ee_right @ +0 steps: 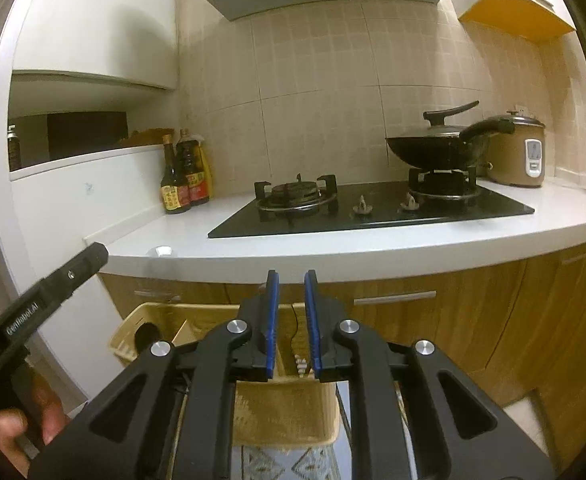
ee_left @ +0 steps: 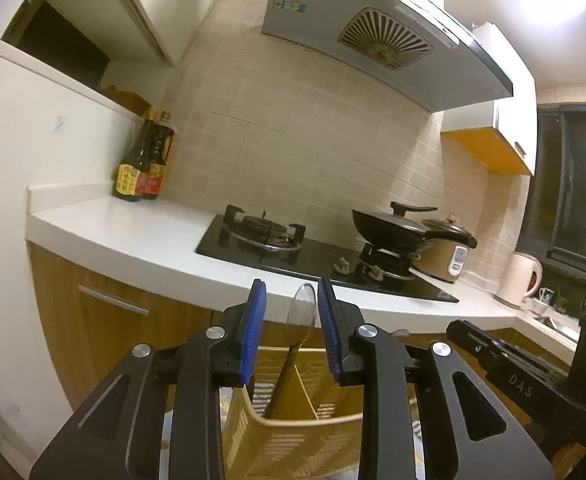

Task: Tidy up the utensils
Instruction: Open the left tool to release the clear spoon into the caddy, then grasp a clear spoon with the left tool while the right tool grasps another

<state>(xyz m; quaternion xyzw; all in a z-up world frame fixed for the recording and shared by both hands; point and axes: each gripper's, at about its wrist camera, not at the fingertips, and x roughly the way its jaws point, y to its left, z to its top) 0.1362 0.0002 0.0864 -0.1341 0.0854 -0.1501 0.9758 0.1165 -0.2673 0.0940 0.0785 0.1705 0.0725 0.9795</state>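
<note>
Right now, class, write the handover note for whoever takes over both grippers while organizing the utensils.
Left gripper: open, spoon between its pads, not gripped.
Right gripper: nearly shut, empty, above the basket.
Things: spoon stands handle-down in the basket; what looks like a fork stands further right in it.
Done: spoon placed.
Left: withdraw left gripper; no other utensils visible.

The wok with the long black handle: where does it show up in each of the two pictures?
Left wrist view: the wok sits right of centre, on the far burner.
Right wrist view: the wok sits upper right, on the right burner.
Shared landmark: the rice cooker just beyond it.
</note>
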